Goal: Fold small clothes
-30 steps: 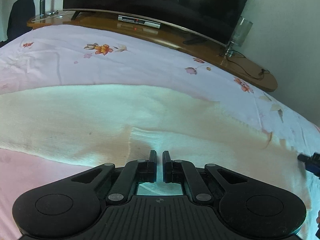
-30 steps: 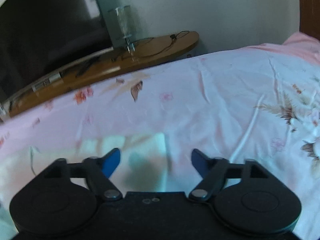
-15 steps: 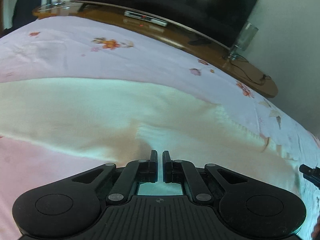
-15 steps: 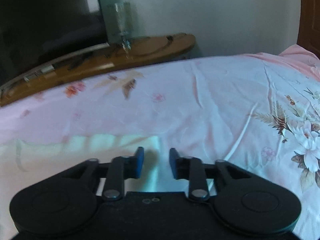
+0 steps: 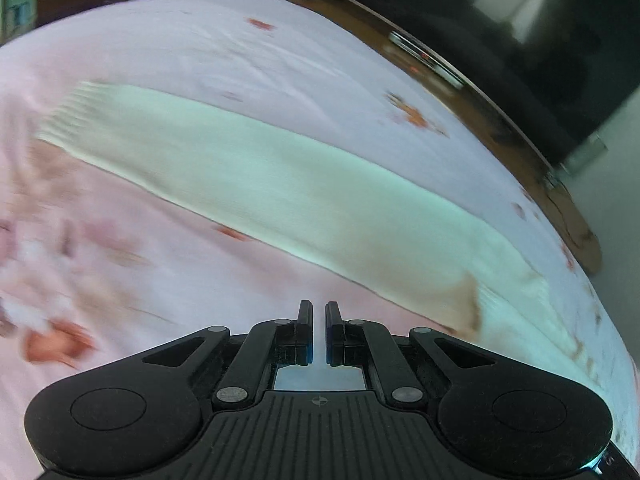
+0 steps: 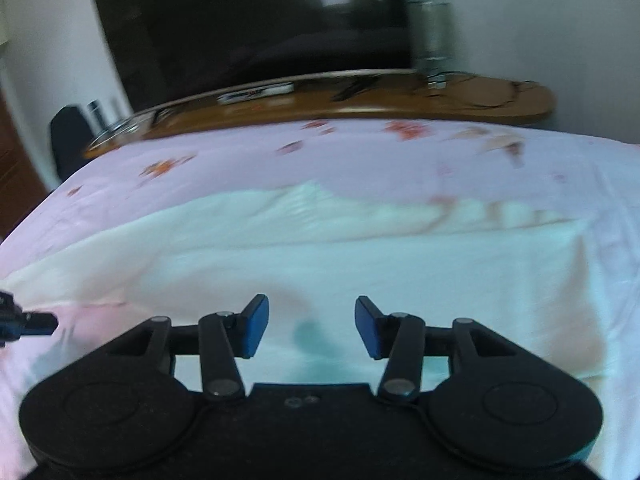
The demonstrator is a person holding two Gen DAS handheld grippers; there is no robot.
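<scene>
A pink flowered bedsheet (image 5: 280, 56) covers the bed, and across it lies a long cream cloth (image 5: 256, 176), one end folded over. Both grippers tilt down toward the bed. The right gripper (image 6: 312, 326) hangs over the cloth, its jaws spreading apart with only cloth below them, nothing pinched. The left gripper (image 5: 319, 330) is pressed together on nothing, over bare sheet just beside the cloth's edge. Everything is motion-blurred; the cloth's fringe is smeared.
</scene>
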